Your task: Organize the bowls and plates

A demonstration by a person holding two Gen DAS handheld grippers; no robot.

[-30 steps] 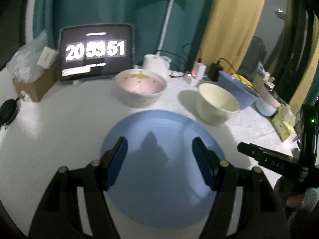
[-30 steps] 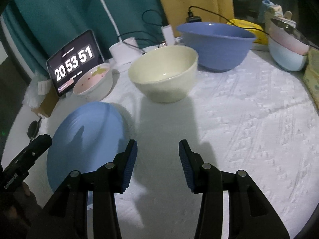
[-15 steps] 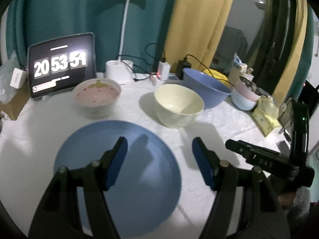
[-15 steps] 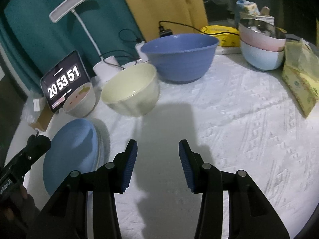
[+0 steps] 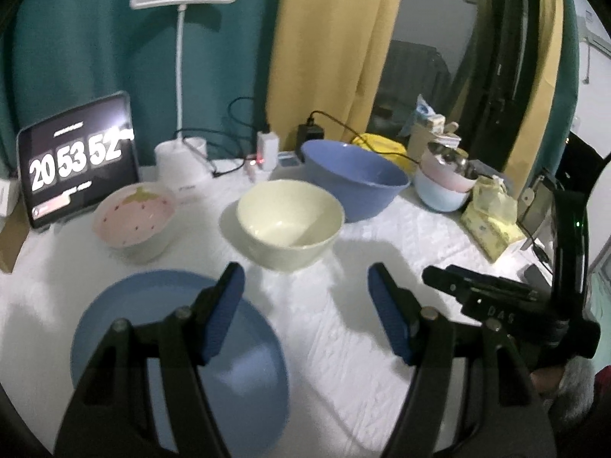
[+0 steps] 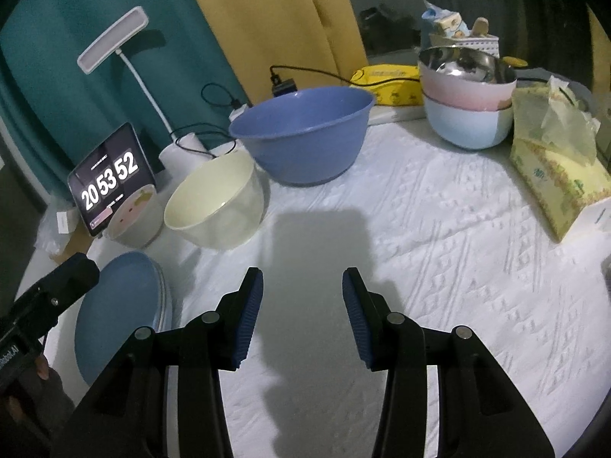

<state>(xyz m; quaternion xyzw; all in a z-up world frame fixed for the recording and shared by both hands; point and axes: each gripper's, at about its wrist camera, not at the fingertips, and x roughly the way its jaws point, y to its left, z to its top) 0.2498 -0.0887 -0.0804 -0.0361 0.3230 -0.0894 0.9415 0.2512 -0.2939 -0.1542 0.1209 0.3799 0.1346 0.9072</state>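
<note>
A blue plate (image 5: 179, 347) (image 6: 118, 316) lies on the white tablecloth at the near left, on top of other plates. Behind it stand a cream bowl (image 5: 289, 223) (image 6: 215, 206), a pink strawberry bowl (image 5: 133, 219) (image 6: 131, 221) and a large blue bowl (image 5: 353, 183) (image 6: 303, 135). A stack of pink and pale blue bowls (image 5: 443, 187) (image 6: 467, 103) with a metal one on top stands at the far right. My left gripper (image 5: 305, 294) is open above the cloth, just short of the cream bowl. My right gripper (image 6: 301, 297) is open over bare cloth, empty.
A tablet clock (image 5: 76, 160) and a white desk lamp (image 5: 183, 152) stand at the back left, with chargers and cables (image 5: 267, 149) behind the bowls. A yellow tissue pack (image 6: 557, 179) lies at the right. A cardboard box (image 5: 7, 240) sits at the far left.
Both grippers have swung to the right: the blue plate has slid to the lower left in both views, and the stacked bowls and tissue pack have come into view. The jaws kept their width.
</note>
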